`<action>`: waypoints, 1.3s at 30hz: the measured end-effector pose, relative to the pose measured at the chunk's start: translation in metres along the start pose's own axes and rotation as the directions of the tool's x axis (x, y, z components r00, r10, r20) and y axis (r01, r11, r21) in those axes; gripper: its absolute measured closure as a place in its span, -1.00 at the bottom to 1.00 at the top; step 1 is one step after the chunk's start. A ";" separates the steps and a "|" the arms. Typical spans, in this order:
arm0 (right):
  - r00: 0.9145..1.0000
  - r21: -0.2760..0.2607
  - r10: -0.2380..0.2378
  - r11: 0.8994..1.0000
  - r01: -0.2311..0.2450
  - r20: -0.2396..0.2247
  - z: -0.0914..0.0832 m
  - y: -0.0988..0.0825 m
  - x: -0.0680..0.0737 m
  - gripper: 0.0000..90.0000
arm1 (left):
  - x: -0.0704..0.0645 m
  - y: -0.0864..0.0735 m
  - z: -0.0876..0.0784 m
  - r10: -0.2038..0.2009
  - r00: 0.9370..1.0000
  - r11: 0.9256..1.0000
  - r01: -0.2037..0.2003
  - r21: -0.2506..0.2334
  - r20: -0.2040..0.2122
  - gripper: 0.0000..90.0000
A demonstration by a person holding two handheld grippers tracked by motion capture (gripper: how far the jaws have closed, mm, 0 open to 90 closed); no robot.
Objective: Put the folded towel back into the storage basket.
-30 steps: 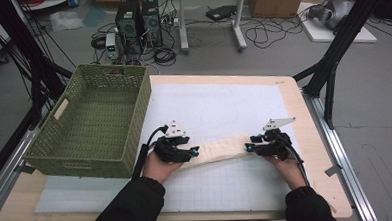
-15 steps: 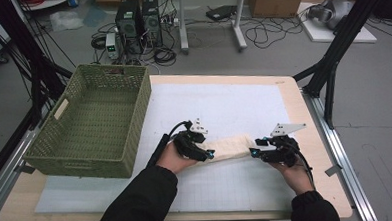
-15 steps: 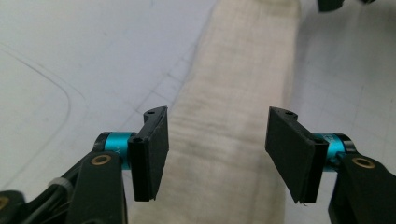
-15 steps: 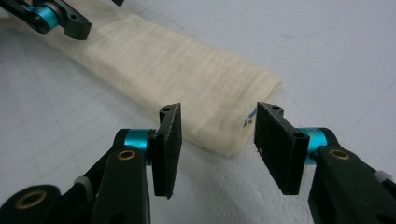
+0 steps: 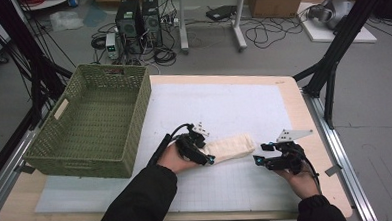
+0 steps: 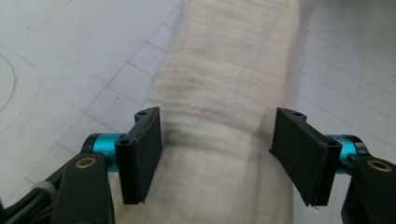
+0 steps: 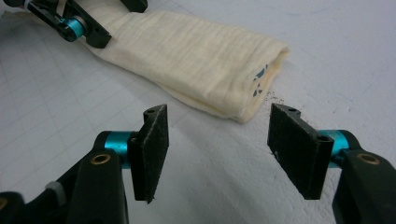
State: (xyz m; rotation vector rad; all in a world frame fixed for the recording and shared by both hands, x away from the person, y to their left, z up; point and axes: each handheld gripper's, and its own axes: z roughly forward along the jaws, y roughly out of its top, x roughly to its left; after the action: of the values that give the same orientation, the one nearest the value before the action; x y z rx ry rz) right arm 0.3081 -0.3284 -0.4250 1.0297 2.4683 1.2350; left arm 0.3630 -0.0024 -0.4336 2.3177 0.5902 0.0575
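Note:
A folded cream cloth (image 5: 230,146) lies on the white gridded mat (image 5: 224,104). My left gripper (image 5: 208,159) is at the cloth's left end. In the left gripper view its jaws (image 6: 219,114) have just been opening and stand wide on either side of the cloth (image 6: 224,84), not pressing it. My right gripper (image 5: 259,161) sits just right of the cloth's other end. Its jaws (image 7: 219,110) have also just been opening, with bare mat between them and the cloth's folded end (image 7: 196,60) just ahead. The left gripper (image 7: 79,23) shows beyond, in the right gripper view.
A green woven basket (image 5: 143,108) stands at the table's left, close to the left forearm. The wooden table edge (image 5: 315,135) runs along the right, with a black frame post beyond it. Computers and cables lie on the floor behind.
The cloth was stretched long between both grippers and now lies shorter. My left hand moved right along it. Both grippers opened, and the right one drew back from the cloth's end.

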 end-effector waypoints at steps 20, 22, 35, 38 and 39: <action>1.000 -0.001 -0.008 1.000 0.008 -0.007 -0.006 -0.004 0.007 -0.29 | -0.006 0.012 -0.001 0.053 0.998 0.995 -0.050 0.089 -0.038 -0.28; 1.000 -0.006 -0.010 1.000 0.010 -0.007 -0.007 -0.004 0.007 -0.29 | -0.005 0.011 0.003 0.053 0.998 0.994 -0.049 0.097 -0.040 -0.29; 1.000 -0.006 -0.017 1.000 0.017 0.004 -0.006 -0.004 0.008 -0.33 | -0.007 0.001 0.004 0.074 0.996 0.997 -0.073 0.034 -0.042 -0.36; 1.000 -0.002 -0.014 1.000 0.014 0.004 -0.006 -0.004 0.008 -0.34 | -0.006 0.000 0.003 0.078 0.996 0.997 -0.076 0.032 -0.040 -0.33; 1.000 -0.001 -0.015 1.000 0.015 0.004 -0.006 -0.004 0.008 -0.34 | -0.006 0.000 0.003 0.082 0.996 0.996 -0.081 0.030 -0.039 -0.32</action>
State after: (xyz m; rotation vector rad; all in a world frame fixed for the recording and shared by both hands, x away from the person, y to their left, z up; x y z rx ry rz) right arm 0.2970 -0.3284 -0.4234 1.0100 2.4671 1.2285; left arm 0.3585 -0.0066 -0.4353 2.3731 0.5192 0.1354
